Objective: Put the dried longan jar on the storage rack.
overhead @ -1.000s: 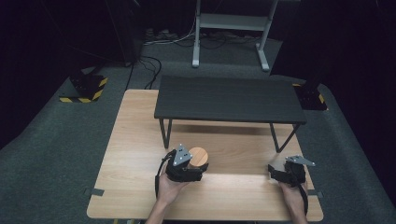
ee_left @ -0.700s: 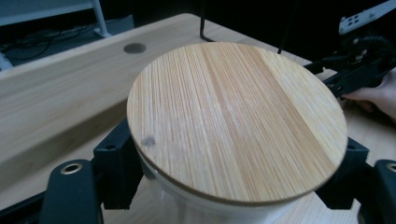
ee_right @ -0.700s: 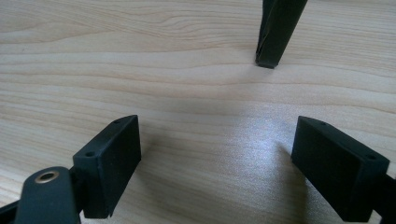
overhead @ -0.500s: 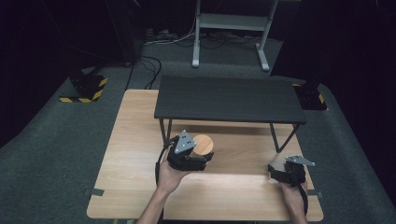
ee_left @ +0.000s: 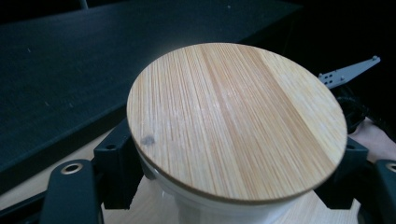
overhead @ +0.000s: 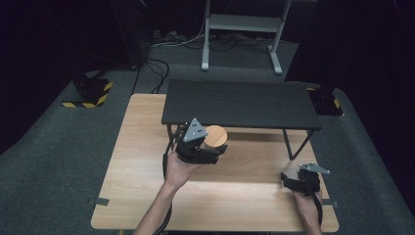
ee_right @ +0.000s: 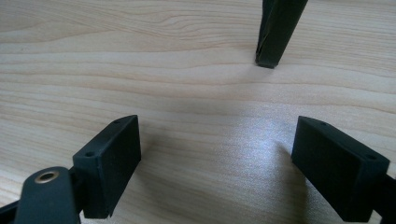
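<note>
Left gripper (overhead: 208,147): in my left hand (overhead: 180,169), raised above the bench (overhead: 142,161), just in front of the black shelf's near edge in the high view; grey three-cornered plate on top.
Left jaws: closed on the white jar (ee_left: 219,210), one black pad on each side of its body, just under the lid.
Jar: white, round, capped by a round bamboo lid (ee_left: 238,121); held clear of the bench top; in the high view the lid (overhead: 215,135) shows as a pale wooden disc beside the gripper body, close to the shelf's front edge.
Lid: sits flat on the jar and overhangs the rim; grain runs in straight stripes; one small dark spot near its left edge in the left gripper view.
Black shelf (overhead: 240,103): low, dark, rectangular, standing on thin black legs on the far half of the bench; in the left gripper view its top (ee_left: 70,70) lies behind the lid.
Right gripper (overhead: 293,183): in my right hand (overhead: 306,200), low at the near right corner of the bench, well apart from the jar.
Right jaws: wide apart, with bare wood between the two pads (ee_right: 112,158).
Shelf leg (ee_right: 275,32): black, its foot on the bench ahead of my right jaws.
Bench: pale wood with visible grain.
</note>
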{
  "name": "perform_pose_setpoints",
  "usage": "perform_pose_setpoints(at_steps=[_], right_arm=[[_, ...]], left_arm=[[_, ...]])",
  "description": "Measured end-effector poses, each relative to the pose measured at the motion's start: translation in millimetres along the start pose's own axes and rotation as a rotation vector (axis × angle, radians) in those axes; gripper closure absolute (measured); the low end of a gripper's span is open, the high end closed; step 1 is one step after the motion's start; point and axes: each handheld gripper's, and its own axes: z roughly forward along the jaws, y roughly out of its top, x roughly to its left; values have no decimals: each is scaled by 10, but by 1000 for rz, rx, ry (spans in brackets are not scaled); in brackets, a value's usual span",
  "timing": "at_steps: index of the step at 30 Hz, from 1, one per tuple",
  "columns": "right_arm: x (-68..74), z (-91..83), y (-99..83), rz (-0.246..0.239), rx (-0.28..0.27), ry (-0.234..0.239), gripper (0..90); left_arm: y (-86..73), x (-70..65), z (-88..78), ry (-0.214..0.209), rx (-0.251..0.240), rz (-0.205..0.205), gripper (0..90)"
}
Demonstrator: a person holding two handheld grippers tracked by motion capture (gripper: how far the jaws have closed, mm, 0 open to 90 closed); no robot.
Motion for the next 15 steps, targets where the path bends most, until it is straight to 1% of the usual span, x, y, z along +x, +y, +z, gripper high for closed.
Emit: perform_pose_setpoints(at_steps=[3, 6, 11, 15], right_arm=[[3, 0, 2, -2, 1, -1, 152], [0, 0, 0, -1, 0, 0, 152], [8, 1, 4, -3, 2, -2, 151], [0, 0, 1, -1, 0, 0, 151]], left_arm=[[89, 32, -21, -1, -2, 3, 247], [167, 64, -31, -2, -7, -10, 247], [287, 98, -21, 6, -5, -8, 247], [386, 158, -1, 11, -9, -16, 248]])
